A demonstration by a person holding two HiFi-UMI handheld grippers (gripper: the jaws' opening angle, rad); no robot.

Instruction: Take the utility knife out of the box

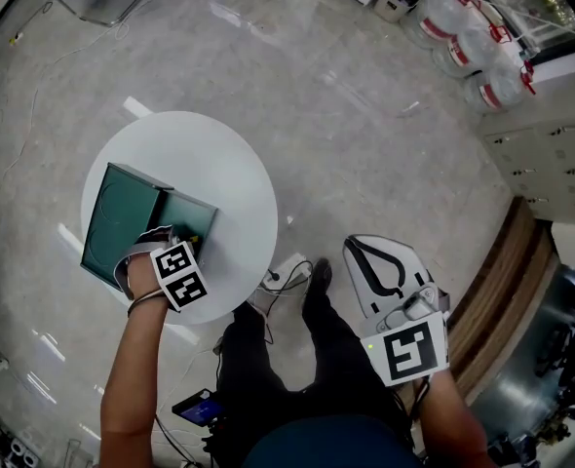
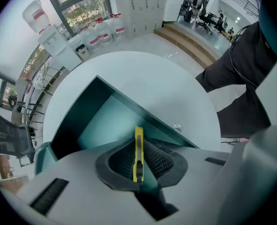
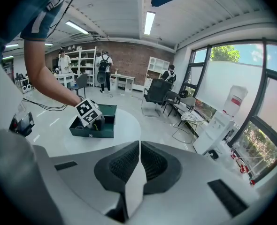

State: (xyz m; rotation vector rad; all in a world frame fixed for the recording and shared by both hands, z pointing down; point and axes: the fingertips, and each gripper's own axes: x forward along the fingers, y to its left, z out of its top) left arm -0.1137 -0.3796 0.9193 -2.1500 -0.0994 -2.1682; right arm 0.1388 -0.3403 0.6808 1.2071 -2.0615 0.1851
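The left hand-held gripper (image 2: 138, 145) points straight down into the open dark green box (image 1: 117, 217) on the round white bench (image 1: 231, 162), pinching the slim yellow utility knife (image 2: 138, 135) inside it ready for the lift, while the right hand-held gripper (image 3: 138, 146), pressed together and empty, hangs off to the right.

light: bright, even | glare: floor (image 1: 231, 15) | edges: fisheye-warped, vignetted | focus: sharp

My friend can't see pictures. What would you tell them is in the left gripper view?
The left gripper pinches a thin yellow utility knife between its two grey jaws, over an open dark green box. The box sits on a round white table, with water bottles and a person's dark clothing farther off.
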